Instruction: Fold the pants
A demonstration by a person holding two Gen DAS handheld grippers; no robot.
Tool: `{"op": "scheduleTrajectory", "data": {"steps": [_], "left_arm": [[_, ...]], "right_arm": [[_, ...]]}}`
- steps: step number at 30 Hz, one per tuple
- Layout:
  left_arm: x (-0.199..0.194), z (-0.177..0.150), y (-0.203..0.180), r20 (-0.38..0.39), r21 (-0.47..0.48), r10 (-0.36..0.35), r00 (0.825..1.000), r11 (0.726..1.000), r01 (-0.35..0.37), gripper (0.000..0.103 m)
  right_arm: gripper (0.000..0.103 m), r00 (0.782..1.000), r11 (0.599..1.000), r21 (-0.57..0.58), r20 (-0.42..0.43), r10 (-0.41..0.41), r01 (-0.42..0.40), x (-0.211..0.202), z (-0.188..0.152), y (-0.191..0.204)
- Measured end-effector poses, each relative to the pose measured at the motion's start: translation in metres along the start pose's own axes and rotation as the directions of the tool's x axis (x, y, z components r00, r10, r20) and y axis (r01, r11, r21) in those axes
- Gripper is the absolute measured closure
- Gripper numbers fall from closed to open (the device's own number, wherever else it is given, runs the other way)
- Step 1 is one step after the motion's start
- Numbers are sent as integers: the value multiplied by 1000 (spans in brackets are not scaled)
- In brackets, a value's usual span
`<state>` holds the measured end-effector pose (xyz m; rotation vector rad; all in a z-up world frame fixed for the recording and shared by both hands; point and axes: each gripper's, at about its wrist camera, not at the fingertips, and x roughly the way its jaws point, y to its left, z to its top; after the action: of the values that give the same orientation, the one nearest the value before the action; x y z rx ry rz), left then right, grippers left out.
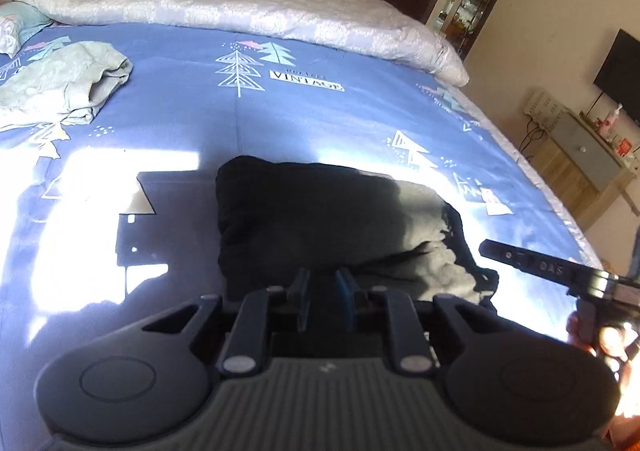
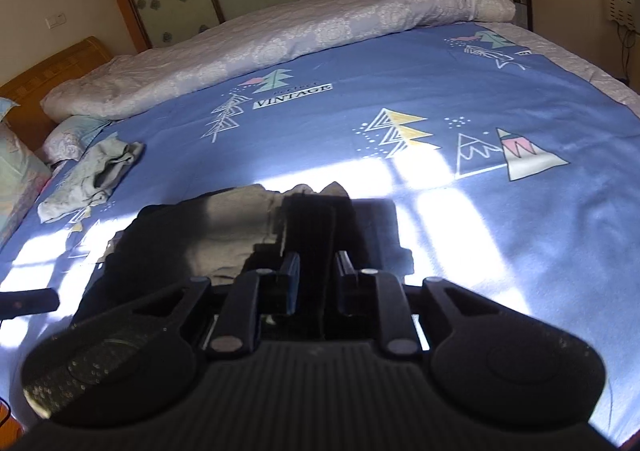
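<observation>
Nearest the left wrist camera, the left gripper (image 1: 323,293) hangs over the near edge of the dark pants (image 1: 320,219). Its two blue-padded fingers stand a narrow slot apart, and nothing is visibly caught between them; the cloth shows just beyond the tips, so it looks released rather than pinched. In the right wrist view, the right gripper (image 2: 316,283) likewise shows a small gap between its fingers. The dark shape ahead of that gap reads mostly as the tool's own shadow on the pants and sheet, so whether any cloth sits between the pads cannot be told; no pinch is apparent.

The pants lie directly ahead of both tools as a compact, bunched bundle on the blue printed sheet (image 1: 280,111), partly in sunlight, with paler inner fabric showing toward the right gripper's side. The bundle's longer side runs across the view, from one gripper toward the other, so each tool faces one end: the left gripper the dark, rounded end, the right gripper the paler, ragged end. Judged from this, another fold would mean gripping both near corners and carrying them forward.

Farther off, a pale green garment (image 1: 68,79) lies crumpled, well apart from the pants. Beyond that, a rolled white quilt (image 1: 240,7) runs along the far edge.
</observation>
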<state>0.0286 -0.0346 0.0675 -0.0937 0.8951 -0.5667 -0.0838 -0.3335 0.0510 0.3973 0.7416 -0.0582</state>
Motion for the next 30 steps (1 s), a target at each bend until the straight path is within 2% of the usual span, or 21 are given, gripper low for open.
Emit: {"op": "scheduleTrajectory", "data": {"steps": [2, 3, 4, 5, 6, 8, 12, 17, 20, 22, 30], "left_arm": [[23, -5, -2, -60, 18, 54, 997, 998, -53, 87], [34, -11, -3, -85, 46, 92, 992, 995, -88, 87], [40, -15, -6, -81, 89, 127, 989, 989, -119, 87], [43, -18, -10, -67, 132, 151, 986, 981, -142, 87], [43, -19, -14, -63, 156, 167, 984, 975, -156, 87], [43, -19, -18, -70, 167, 186, 980, 971, -173, 87], [42, -21, -18, -62, 174, 195, 979, 968, -182, 87], [32, -24, -19, -45, 155, 200, 979, 969, -191, 87], [20, -25, -20, -30, 145, 223, 974, 965, -217, 83], [12, -27, -22, -17, 141, 243, 970, 961, -238, 75], [-17, -43, -24, 10, 143, 263, 965, 955, -261, 73]], "right_arm": [[73, 1000, 1000, -8, -25, -9, 9, 8, -11, 7], [67, 998, 999, -10, -50, -32, 31, 15, -17, 7], [63, 995, 998, -4, -79, -56, 56, 24, -27, 6], [54, 994, 998, 16, -86, -62, 63, 31, -35, 1], [52, 997, 997, 56, -64, -51, 54, 31, -40, -6], [52, 998, 990, 141, -69, -11, 20, 29, -42, -16], [52, 996, 992, 119, -81, -27, 37, 31, -37, -9], [51, 995, 984, 162, -81, -57, 69, 16, -34, -3], [50, 998, 991, 122, -39, -57, 61, -9, -35, 9], [50, 998, 994, 95, -16, -55, 57, -25, -40, 16], [50, 999, 999, 18, -22, -28, 29, -52, -63, 43]]}}
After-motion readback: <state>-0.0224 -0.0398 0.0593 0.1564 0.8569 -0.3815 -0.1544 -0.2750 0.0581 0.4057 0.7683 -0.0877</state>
